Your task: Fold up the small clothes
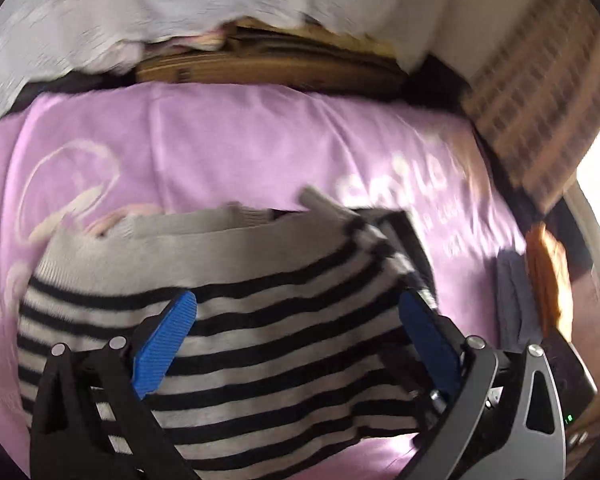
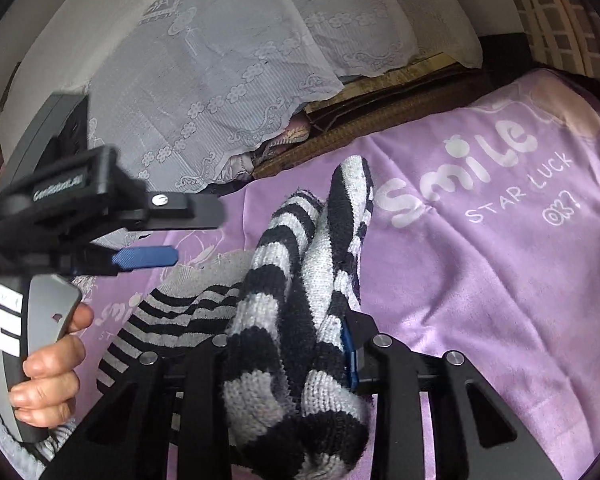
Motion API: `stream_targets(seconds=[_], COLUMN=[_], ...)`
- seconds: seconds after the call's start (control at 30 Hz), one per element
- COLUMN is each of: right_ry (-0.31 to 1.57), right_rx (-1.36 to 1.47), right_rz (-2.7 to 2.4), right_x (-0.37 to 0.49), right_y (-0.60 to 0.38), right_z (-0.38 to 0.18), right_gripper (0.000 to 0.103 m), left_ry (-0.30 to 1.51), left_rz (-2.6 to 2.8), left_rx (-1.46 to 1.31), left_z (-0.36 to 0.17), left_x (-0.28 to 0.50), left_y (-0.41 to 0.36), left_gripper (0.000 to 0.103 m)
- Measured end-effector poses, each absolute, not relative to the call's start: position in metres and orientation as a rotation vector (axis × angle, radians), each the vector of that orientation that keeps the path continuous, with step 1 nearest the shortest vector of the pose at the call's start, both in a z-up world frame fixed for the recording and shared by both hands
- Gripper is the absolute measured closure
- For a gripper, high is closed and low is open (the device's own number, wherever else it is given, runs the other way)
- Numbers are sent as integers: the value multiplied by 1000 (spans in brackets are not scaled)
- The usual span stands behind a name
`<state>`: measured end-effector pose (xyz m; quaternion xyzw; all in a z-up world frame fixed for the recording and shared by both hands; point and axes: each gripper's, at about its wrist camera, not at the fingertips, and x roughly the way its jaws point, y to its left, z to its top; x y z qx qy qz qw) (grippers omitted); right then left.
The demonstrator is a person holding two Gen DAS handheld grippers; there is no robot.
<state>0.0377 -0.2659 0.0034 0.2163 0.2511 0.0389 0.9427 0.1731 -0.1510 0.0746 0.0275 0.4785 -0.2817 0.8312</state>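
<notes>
Your right gripper (image 2: 288, 360) is clamped narrowly on the bunched striped garment (image 2: 276, 288); your left gripper (image 1: 296, 344) gapes wide above it, holding nothing

Right tool (image 2: 292, 354) clamped on bunched knit, left tool (image 1: 296, 340) spread wide, hand (image 2: 48, 364) gripping its handle.

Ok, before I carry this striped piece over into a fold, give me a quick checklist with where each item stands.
1. Right gripper clamped on the striped garment: ok, fabric bunched between its fingers.
2. Left gripper holding a second corner: not ok, open above the cloth.
3. Garment lying flat: not ok, one end lifted and twisted.
4. Purple blanket bare beside the garment: ok.
5. Grip on a single layer: cannot tell.
6. Folded stack at the blanket's edge out of the way: ok.
</notes>
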Motion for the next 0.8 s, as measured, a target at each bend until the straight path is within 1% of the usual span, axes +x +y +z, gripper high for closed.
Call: stream_targets(seconds=[0.07,0.13,0.2,0.23,0.27,0.37,0.5,0.63,0.77,0.8], right_ry=[511,516,516,516,516,511,507,509,513,520], right_rx=[445,469,508,517,520,543,573,595,584,574], right_rz=[101,124,158,172,181,216,254,265,286,287], right_x=[36,35,35,36,35,38,47,55,57,56], right_y=[-265,-266,-266,-265,-262,-252,-236,-222,-203,-196], right_z=[5,5,6,7,9,15,23,26,28,30], right_gripper=[71,71,71,71,71,72,73,73,73,76], left_ry=[1014,1013,1027,1037,1042,1005,958,945,1065,1084], left_rz=[-605,-644,-697,-720,-741,-735,-712,-661,-562,-546], left_rx=[133,86,-12,-51,-84,-108,-152,-198,-231,-229], left_z=[71,66,59,56,56,61,66,58,25,17], left_x=[172,176,182,183,184,174,159,153,176,179], left_y=[-170,-169,-153,-145,-136,-115,-76,-38,-32,-33], left_gripper=[5,5,14,25,30,33,32,32,33,34])
